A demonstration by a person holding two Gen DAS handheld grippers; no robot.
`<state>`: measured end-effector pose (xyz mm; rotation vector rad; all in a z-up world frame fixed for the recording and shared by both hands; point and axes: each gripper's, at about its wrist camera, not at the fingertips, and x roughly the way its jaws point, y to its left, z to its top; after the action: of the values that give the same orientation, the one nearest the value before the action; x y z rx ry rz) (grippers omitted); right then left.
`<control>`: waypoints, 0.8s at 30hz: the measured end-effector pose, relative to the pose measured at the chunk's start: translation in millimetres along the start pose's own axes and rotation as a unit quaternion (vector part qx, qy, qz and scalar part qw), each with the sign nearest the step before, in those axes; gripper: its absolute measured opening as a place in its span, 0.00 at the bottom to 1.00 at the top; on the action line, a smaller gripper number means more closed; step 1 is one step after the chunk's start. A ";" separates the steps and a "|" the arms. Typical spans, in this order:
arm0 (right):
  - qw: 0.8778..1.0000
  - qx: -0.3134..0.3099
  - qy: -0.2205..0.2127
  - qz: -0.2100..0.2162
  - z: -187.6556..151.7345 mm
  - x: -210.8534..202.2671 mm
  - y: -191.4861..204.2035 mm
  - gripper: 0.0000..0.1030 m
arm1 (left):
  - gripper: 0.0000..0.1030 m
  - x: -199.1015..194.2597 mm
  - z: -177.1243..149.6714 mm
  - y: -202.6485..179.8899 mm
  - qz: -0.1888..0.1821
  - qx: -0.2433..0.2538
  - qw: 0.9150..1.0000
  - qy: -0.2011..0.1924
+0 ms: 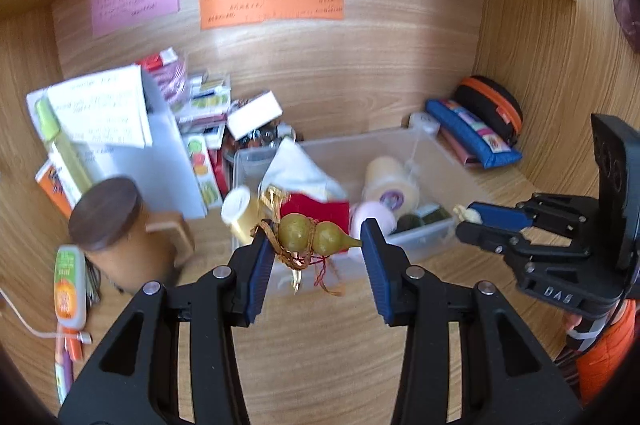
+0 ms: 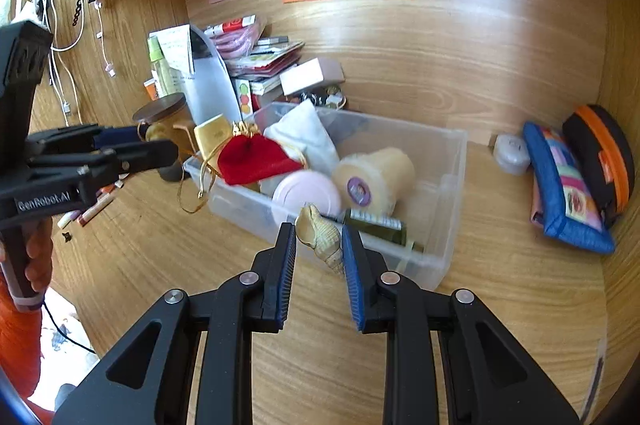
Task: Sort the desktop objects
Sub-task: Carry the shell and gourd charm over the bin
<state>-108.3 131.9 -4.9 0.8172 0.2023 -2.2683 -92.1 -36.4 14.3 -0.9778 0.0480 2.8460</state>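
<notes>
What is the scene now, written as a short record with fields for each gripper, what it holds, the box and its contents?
left gripper: shut on the gourd charm, above the near-left corner of the box
right gripper: shut on the seashell, above the near wall of the box
box: clear plastic box on the wooden desk, open on top
box contents: red pouch, pink round case, cream tape roll, white cloth bag, dark green bottle
right of box: blue pencil case, black and orange case

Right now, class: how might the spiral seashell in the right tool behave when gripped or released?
The seashell looks hard and thin-walled, so probably light but brittle. Its tapered spire could slip between the right tool pads. Released, its rounded body may roll.
</notes>
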 end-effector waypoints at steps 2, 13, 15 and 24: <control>1.000 -0.004 -0.003 -0.002 6.3 1.9 -0.3 0.21 | 0.42 2.5 7.8 0.0 -0.002 0.003 1.000 -0.003; 1.000 -0.006 -0.002 -0.006 35.4 25.1 -11.1 0.21 | 0.42 37.2 37.6 0.1 -0.020 0.003 1.000 0.007; 1.000 -0.005 0.001 -0.008 40.1 31.3 -13.0 0.21 | 0.42 45.9 39.2 2.3 -0.024 0.002 1.000 0.013; 1.000 -0.019 0.025 -0.002 60.0 70.0 -4.5 0.21 | 0.42 92.3 36.1 11.5 -0.023 0.000 0.999 0.049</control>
<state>-179.8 73.8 -0.7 0.8546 0.2687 -2.2429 -187.8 -34.7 -14.0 -1.1025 0.0331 2.7547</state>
